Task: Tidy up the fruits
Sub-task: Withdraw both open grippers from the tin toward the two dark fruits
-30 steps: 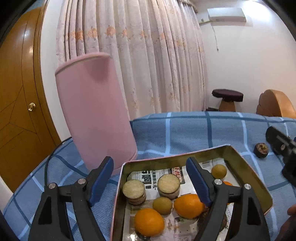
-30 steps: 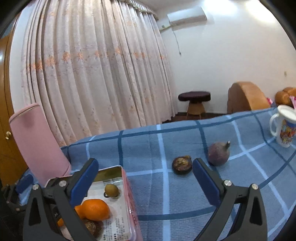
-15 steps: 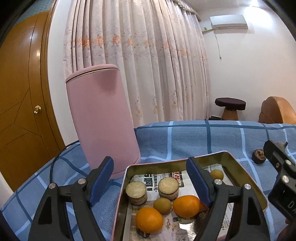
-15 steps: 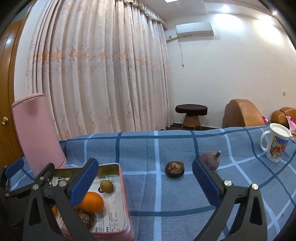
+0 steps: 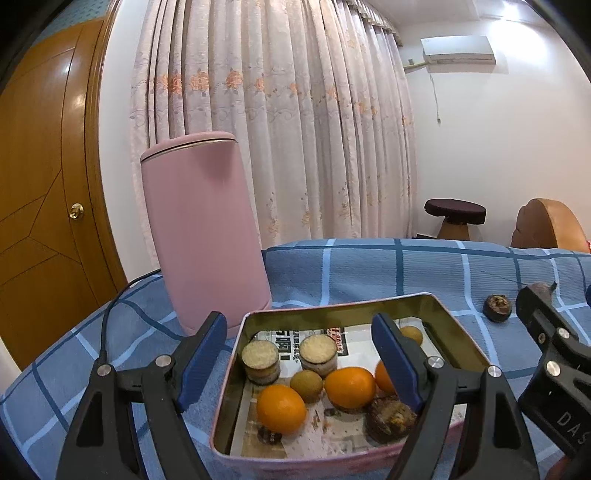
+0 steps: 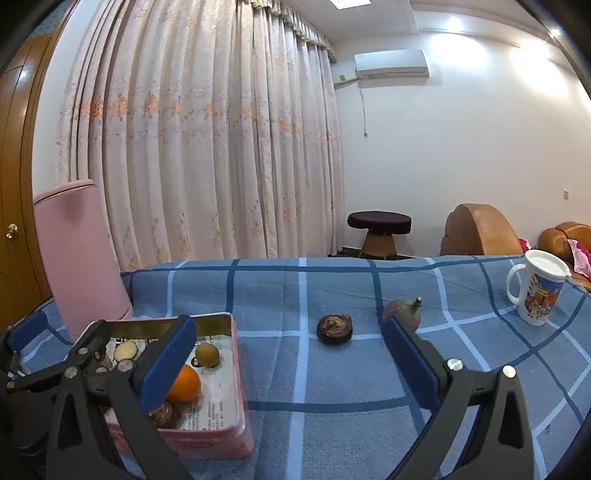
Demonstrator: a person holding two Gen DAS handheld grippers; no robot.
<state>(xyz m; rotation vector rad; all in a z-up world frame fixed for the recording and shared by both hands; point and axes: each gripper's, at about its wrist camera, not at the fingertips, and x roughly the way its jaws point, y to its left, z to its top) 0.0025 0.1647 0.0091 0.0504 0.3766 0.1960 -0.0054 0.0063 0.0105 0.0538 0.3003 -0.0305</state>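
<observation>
Floor-length floral curtains (image 6: 199,147) along the far wall, white wall (image 6: 461,147) with air conditioner (image 6: 391,63) up high, wooden door (image 5: 40,206) at left, dark round stool (image 6: 379,232), tan armchair (image 6: 480,230), bright ceiling lights (image 6: 349,2)

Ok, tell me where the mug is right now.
In the right wrist view the mug stands upright at the far right on the blue checked cloth, right of the purple fruit.
</observation>
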